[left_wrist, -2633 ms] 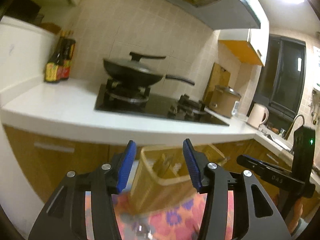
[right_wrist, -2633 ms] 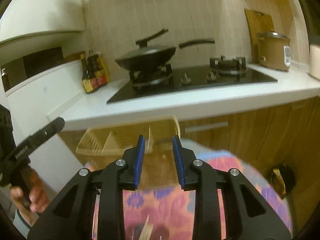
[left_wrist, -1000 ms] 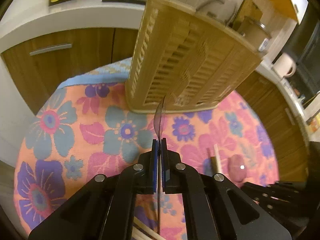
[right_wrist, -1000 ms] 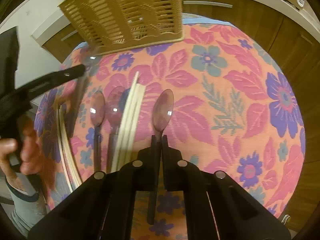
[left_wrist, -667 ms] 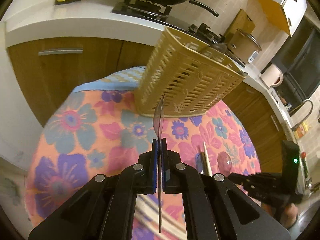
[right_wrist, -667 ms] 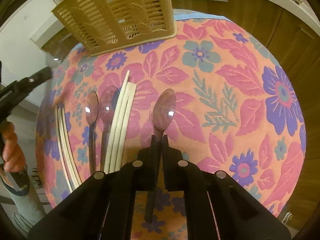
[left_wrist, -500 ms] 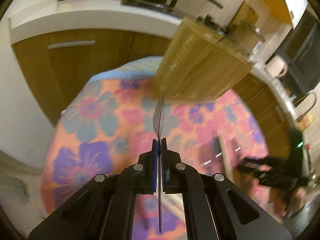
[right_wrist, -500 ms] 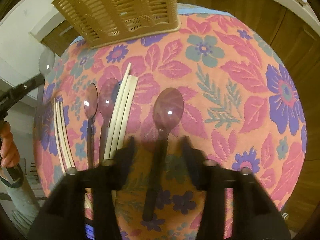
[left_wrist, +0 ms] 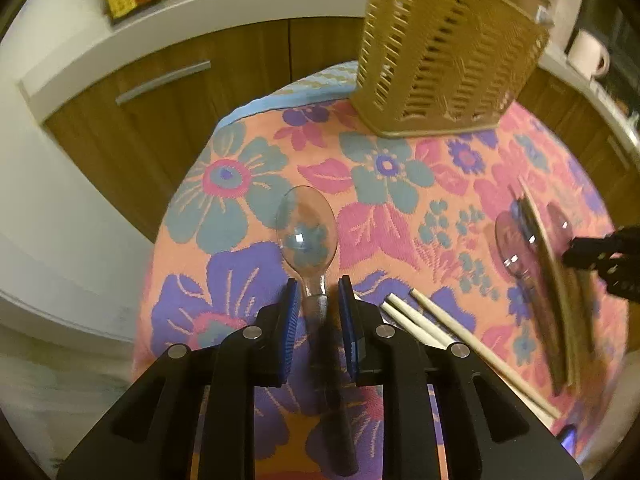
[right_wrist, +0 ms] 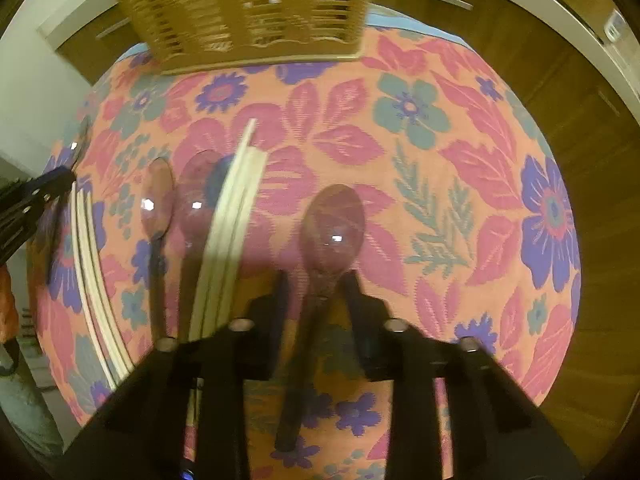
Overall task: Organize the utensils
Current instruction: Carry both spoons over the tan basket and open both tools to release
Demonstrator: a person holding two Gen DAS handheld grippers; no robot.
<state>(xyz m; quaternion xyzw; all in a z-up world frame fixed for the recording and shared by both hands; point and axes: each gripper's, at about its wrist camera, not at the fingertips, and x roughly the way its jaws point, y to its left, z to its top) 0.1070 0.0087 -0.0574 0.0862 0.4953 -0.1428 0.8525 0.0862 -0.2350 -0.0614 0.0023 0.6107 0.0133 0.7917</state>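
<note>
I am easing my left gripper (left_wrist: 319,306) apart around a clear spoon (left_wrist: 307,236). My right gripper (right_wrist: 316,300) is closing beside another spoon (right_wrist: 332,236), not yet clamped. Either could skid off the cloth (left_wrist: 400,184).

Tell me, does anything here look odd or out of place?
Yes: spoons and chopsticks lie loose on the flowered cloth, while the woven basket meant for them stands behind. Nothing looks spilled or broken.

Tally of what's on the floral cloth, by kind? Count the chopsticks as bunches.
Spoons: 4
Chopstick bunches: 2
Basket: 1
Total: 7
</note>
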